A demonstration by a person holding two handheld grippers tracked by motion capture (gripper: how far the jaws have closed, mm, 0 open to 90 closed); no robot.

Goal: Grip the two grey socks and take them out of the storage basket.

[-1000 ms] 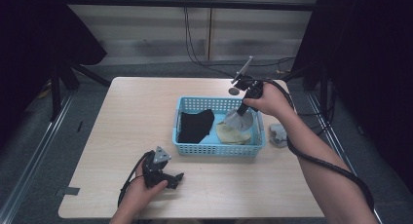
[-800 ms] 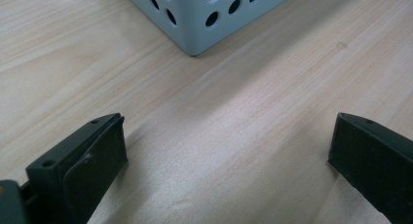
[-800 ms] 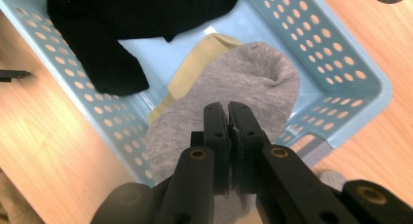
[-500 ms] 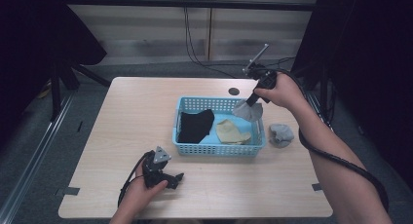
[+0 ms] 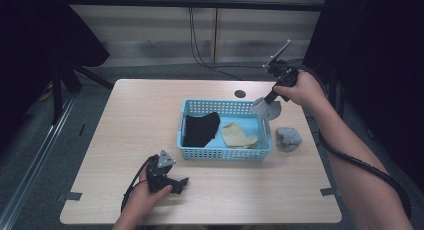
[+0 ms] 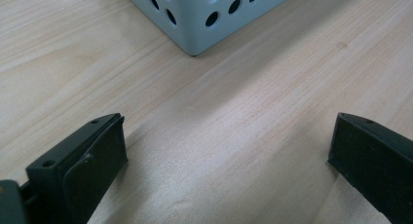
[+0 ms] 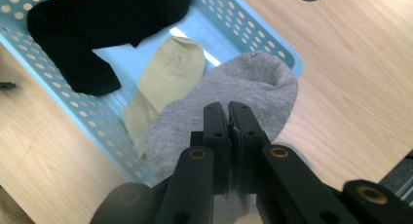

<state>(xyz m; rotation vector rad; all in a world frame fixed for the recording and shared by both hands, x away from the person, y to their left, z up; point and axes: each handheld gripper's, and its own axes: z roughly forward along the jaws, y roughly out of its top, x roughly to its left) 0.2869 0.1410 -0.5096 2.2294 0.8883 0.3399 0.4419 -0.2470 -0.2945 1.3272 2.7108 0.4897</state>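
On the wooden table (image 5: 125, 125) stands one blue perforated basket (image 5: 224, 152) holding two socks, one black sock (image 5: 201, 128) and one beige sock (image 5: 239, 136). Two grey socks are outside it: one balled grey sock (image 5: 289, 138) lies on the table just beside the basket's right wall, and one grey sock (image 5: 265, 109) hangs above the basket's far right corner, clamped in the right hand-held gripper (image 5: 270, 97). Near the front edge, the left hand-held gripper (image 5: 181, 185) rests with jaws wide apart, holding nothing.
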